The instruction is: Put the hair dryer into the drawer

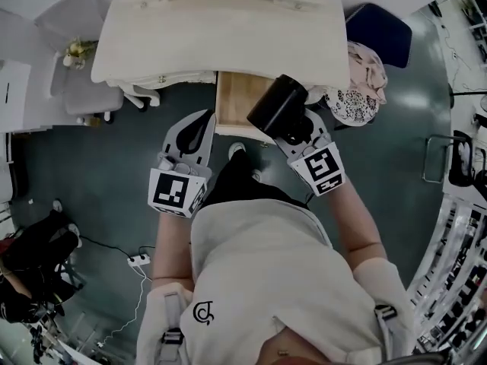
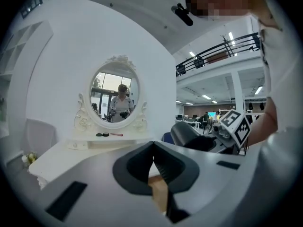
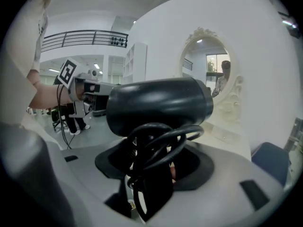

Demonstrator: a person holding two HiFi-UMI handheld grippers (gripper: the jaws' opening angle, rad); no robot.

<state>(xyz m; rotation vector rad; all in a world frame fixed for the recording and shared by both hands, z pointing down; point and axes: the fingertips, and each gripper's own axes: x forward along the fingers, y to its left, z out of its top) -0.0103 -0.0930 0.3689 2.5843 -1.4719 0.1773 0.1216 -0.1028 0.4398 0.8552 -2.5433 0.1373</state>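
Note:
A black hair dryer point(image 1: 277, 103) hangs over the right edge of the open wooden drawer point(image 1: 230, 97) under the white dressing table point(image 1: 221, 29). My right gripper point(image 1: 297, 128) is shut on the hair dryer's handle, and its cord point(image 3: 158, 143) is coiled round the handle between the jaws. The dryer's barrel point(image 3: 158, 105) lies crosswise above the jaws. My left gripper point(image 1: 205, 122) hovers at the drawer's left front corner, shut with nothing in it. In the left gripper view its tips point(image 2: 154, 148) meet, the hair dryer point(image 2: 188, 135) shows to the right, and a strip of drawer wood point(image 2: 160, 190) shows below.
An oval mirror point(image 2: 115, 97) stands on the table top with small items below it. A dark blue seat point(image 1: 378, 30) with patterned cloth point(image 1: 358, 90) stands right of the table, a white chair point(image 1: 76, 21) left. A power strip point(image 1: 138, 260) and a black bag point(image 1: 38, 257) lie on the floor.

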